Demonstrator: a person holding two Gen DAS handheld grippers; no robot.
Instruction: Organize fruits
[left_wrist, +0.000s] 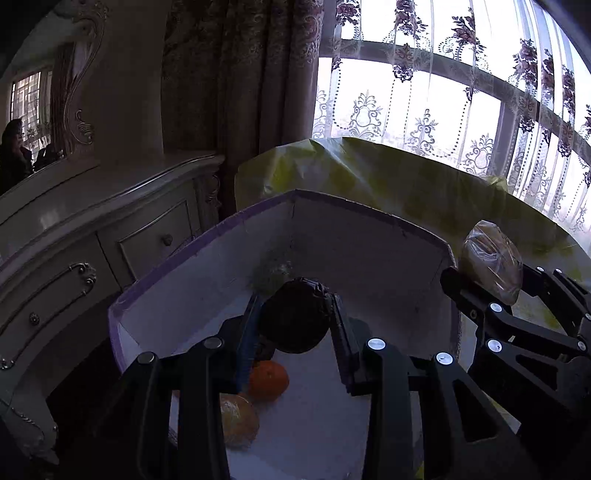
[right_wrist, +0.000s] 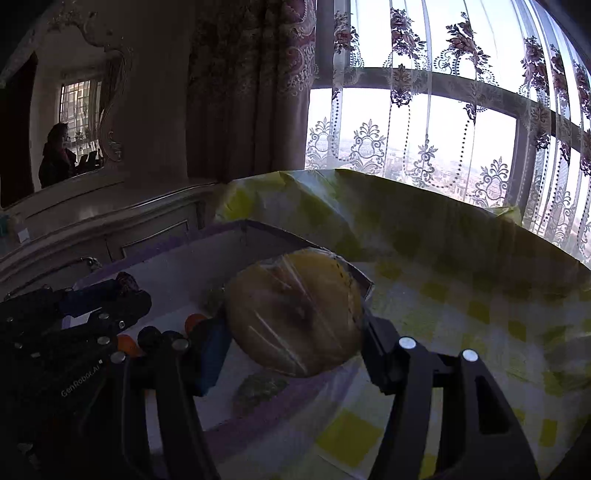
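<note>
Orange fruits, two of them (left_wrist: 268, 380) (left_wrist: 238, 421), lie nearest in the white box (left_wrist: 369, 240). Above them the left gripper (left_wrist: 295, 317) clamps one dark round fruit (left_wrist: 295, 314). Beside the box, over the checked counter (right_wrist: 480, 314), the right gripper (right_wrist: 295, 332) clamps one wrapped yellow fruit (right_wrist: 295, 314).

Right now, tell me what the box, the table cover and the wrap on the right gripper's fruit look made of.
Box: likely matte white cardboard, with creased corners and purple edging.
Table cover: thin glossy plastic sheet, probably; it wrinkles and shines.
Wrap on the wrapped fruit: clear cling film, judging by streaky highlights and folds.
</note>
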